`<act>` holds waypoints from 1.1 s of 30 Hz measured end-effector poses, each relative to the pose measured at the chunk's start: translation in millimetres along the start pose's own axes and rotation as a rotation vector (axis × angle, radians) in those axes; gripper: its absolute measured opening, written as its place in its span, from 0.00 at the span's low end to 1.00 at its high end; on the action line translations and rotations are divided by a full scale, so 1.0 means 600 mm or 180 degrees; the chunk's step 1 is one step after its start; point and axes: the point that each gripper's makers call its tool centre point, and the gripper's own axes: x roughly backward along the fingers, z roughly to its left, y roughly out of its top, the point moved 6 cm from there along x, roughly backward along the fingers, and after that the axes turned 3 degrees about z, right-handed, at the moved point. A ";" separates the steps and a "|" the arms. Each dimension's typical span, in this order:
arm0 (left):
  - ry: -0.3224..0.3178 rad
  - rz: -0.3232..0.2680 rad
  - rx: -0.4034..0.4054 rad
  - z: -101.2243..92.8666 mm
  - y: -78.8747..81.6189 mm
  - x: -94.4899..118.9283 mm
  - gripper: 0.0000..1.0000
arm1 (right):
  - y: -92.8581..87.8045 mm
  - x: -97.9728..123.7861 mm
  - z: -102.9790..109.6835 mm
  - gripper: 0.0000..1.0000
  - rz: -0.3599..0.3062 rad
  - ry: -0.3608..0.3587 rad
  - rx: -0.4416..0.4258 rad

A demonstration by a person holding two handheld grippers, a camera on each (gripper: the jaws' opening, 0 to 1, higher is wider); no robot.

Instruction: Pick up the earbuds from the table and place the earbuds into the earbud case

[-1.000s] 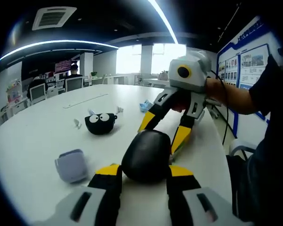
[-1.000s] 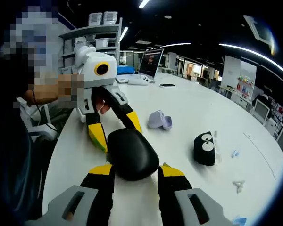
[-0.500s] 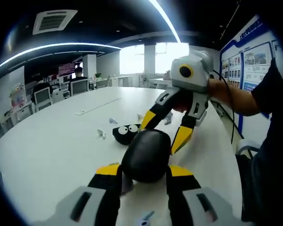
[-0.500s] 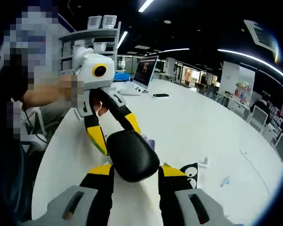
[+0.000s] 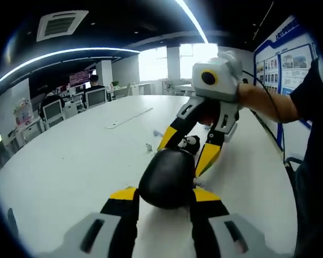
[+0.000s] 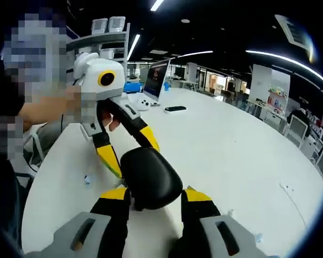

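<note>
We see the white counter (image 5: 70,161) under both grippers. Our left gripper (image 5: 164,194) and right gripper (image 6: 149,193) each pinch the same black case (image 5: 168,177) between their jaws, above the counter. One small white earbud (image 5: 148,146) lies on the counter beyond.

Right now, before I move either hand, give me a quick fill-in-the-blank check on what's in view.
1. The left gripper holds a rounded case that is ___ in colour.
2. In the left gripper view, the right gripper shows on the ___ side of the picture.
3. A small earbud lies on the ___ table.
Missing words: black; right; white.
</note>
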 end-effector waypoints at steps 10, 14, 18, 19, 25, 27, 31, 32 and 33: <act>0.0051 0.0026 0.0027 0.079 -0.008 0.002 0.39 | 0.035 -0.056 -0.047 0.38 0.0009 -0.0052 -0.0040; 0.0068 0.0020 0.0038 0.105 -0.009 0.001 0.39 | 0.045 -0.072 -0.063 0.39 0.0009 -0.0071 -0.0075; 0.0045 0.0003 0.0057 0.129 -0.010 -0.003 0.39 | 0.051 -0.084 -0.077 0.39 -0.0013 -0.0116 -0.0104; 0.0041 0.0009 0.0052 0.134 -0.010 -0.004 0.39 | 0.052 -0.087 -0.081 0.39 -0.0018 -0.0125 -0.0113; 0.0020 0.0043 0.0000 0.163 -0.010 -0.013 0.39 | 0.054 -0.105 -0.107 0.40 -0.0040 -0.0178 -0.0201; 0.0003 0.0037 0.0012 0.169 -0.011 -0.015 0.39 | 0.054 -0.108 -0.112 0.40 -0.0047 -0.0184 -0.0235; -0.0041 0.0060 -0.0012 0.189 -0.015 -0.024 0.39 | 0.053 -0.122 -0.126 0.40 -0.0053 -0.0214 -0.0292; -0.0051 0.0072 -0.0017 0.194 -0.016 -0.027 0.39 | 0.052 -0.126 -0.129 0.40 -0.0048 -0.0220 -0.0301; -0.0062 0.0089 -0.0023 0.198 -0.018 -0.030 0.39 | 0.051 -0.129 -0.133 0.40 -0.0041 -0.0225 -0.0311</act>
